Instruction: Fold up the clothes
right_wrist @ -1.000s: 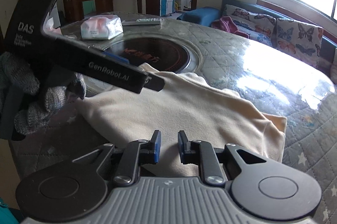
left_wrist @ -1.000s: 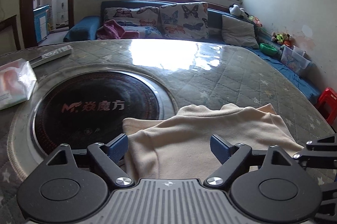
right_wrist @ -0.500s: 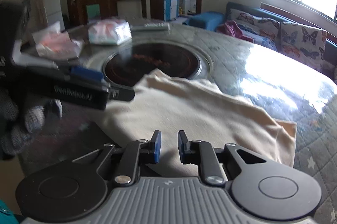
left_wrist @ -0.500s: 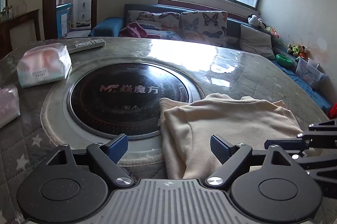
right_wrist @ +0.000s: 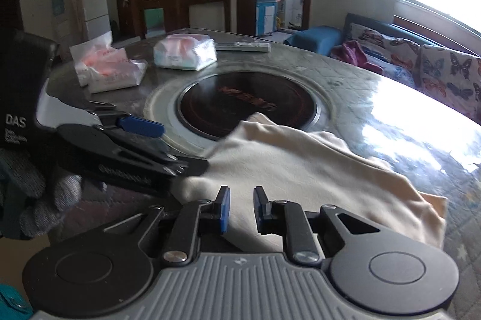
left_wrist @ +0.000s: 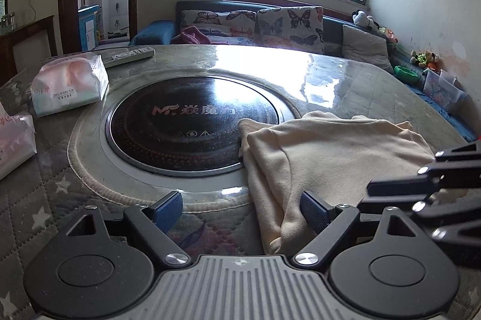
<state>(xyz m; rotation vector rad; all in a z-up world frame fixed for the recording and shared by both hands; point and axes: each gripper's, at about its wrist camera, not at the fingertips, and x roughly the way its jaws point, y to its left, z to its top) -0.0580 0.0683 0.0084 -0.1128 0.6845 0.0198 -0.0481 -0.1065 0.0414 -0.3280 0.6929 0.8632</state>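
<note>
Nearby, tissue packs [left_wrist: 67,84] (two) flank the cooktop [left_wrist: 192,124].

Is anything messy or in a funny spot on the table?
Yes, a little. One corner of the cream garment lies on the black round cooktop set into the table, not a good spot for cloth. Its near edge is bunched and rumpled, not folded flat. Nothing looks spilled or broken.

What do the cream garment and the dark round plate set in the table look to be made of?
The cream garment looks like soft matte knit, perhaps fleece or cotton jersey: it drapes in rounded folds without shine. The dark round plate looks like glossy black glass or ceramic: it mirrors the window light and bears printed markings.
</note>
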